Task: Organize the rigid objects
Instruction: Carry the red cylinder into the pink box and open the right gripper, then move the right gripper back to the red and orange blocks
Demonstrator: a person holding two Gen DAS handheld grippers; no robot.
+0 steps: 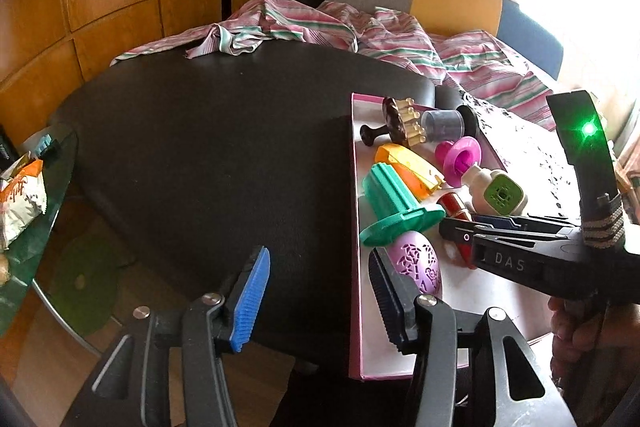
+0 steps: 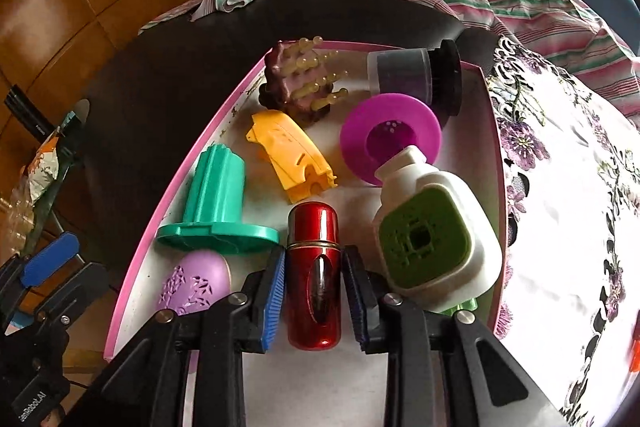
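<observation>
A person's right gripper (image 2: 313, 301) brackets a red metallic capsule (image 2: 314, 279) lying in a pink-rimmed tray (image 2: 168, 187) on the dark desk (image 1: 208, 147), its blue pads (image 2: 273, 301) drawn narrow on either side of the capsule; whether they press on it or stand a hair clear cannot be told from the right wrist view. The left gripper (image 1: 320, 301) hangs half-open and empty at the tray's near left edge, one finger over the desk, the other just beside a lilac egg-shaped case (image 1: 420, 263). The step in hand looks like lifting the capsule out or settling it in place; doing it well likely means keeping the pads centred on its smooth, round body, which could slip or roll, and lifting straight up so it clears the close neighbours. The tray holds the whole collection: a green flanged plastic piece (image 2: 218, 203) touching the lilac case, a yellow clip-like shell (image 2: 292, 155), a white bottle with a green grille (image 2: 432, 239) leaning on a magenta disc (image 2: 390, 135), a brown massager with pale prongs (image 2: 300, 79), and a clear-capped black jar (image 2: 416, 75) at the far end. A floral cloth (image 2: 560, 187) lies beside the tray.
</observation>
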